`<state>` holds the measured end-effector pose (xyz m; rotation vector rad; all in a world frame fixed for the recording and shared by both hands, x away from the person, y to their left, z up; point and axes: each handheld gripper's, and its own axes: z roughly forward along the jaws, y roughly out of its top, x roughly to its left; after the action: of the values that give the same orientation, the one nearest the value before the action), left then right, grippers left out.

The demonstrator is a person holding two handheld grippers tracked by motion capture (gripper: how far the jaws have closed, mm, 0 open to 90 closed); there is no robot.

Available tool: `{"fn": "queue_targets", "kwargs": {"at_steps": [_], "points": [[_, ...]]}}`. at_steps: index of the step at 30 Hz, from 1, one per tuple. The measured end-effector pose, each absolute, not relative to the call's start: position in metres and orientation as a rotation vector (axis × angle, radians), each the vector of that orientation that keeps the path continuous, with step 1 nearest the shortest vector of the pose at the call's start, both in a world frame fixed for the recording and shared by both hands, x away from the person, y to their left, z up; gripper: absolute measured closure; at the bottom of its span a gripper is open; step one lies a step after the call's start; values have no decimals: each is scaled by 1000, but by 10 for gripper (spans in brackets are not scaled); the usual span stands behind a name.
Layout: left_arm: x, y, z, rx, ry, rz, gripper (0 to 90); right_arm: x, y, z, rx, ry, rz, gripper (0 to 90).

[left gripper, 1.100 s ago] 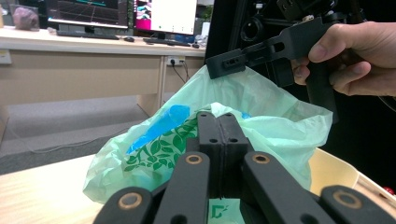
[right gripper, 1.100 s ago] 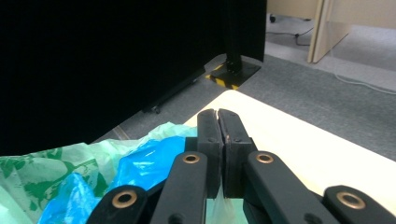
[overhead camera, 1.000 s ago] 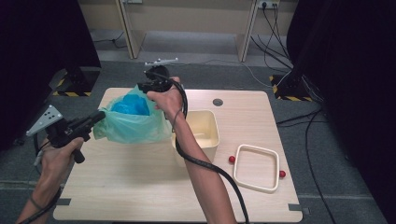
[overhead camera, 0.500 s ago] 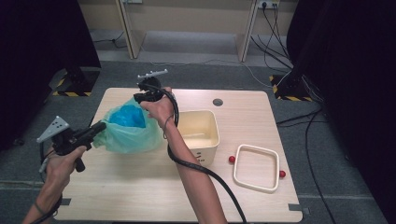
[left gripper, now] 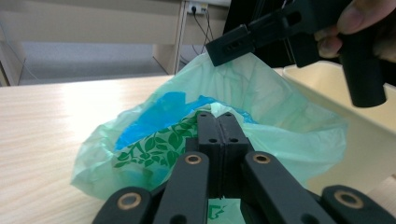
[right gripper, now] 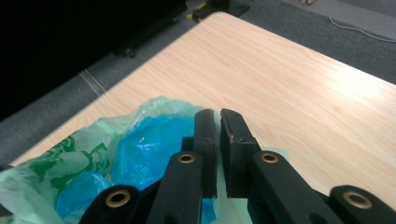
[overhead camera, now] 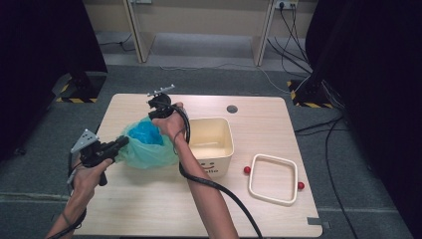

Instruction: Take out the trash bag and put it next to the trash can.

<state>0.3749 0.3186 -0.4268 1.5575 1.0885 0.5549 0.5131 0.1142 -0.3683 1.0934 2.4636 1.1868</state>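
Left gripper [overhead camera: 122,143]: jaws clamped on the rim of the green bag [overhead camera: 149,152]. Right gripper [overhead camera: 158,113]: jaws just opening slightly, bag rim between them. The translucent, leaf-printed bag holds blue plastic [overhead camera: 145,133] and sits on the table [overhead camera: 149,209], at 9 o'clock from the cream bin [overhead camera: 211,144].

Smiley face and partly hidden lettering on cream bin [overhead camera: 213,168].
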Motion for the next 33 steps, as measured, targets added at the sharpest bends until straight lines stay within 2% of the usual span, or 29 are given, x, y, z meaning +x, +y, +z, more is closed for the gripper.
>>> {"fn": "queue_targets", "kwargs": {"at_steps": [7, 10, 12, 17, 26, 33], "points": [[383, 305, -439, 1575, 1099, 517, 810, 514, 111, -373, 1105, 2475, 1120, 777], [378, 304, -436, 1570, 1085, 512, 685, 514, 108, -371, 1128, 2467, 1128, 700], [376, 304, -432, 1553, 1095, 511, 581, 515, 106, -367, 1140, 2450, 1138, 611], [368, 304, -419, 1508, 1086, 524, 445, 514, 99, -354, 1226, 2374, 1186, 435], [355, 294, -402, 1473, 1046, 520, 389, 514, 73, -331, 1299, 2280, 1275, 351], [348, 269, -401, 1510, 1013, 414, 327, 509, 46, -321, 1308, 2239, 1307, 307]]}}
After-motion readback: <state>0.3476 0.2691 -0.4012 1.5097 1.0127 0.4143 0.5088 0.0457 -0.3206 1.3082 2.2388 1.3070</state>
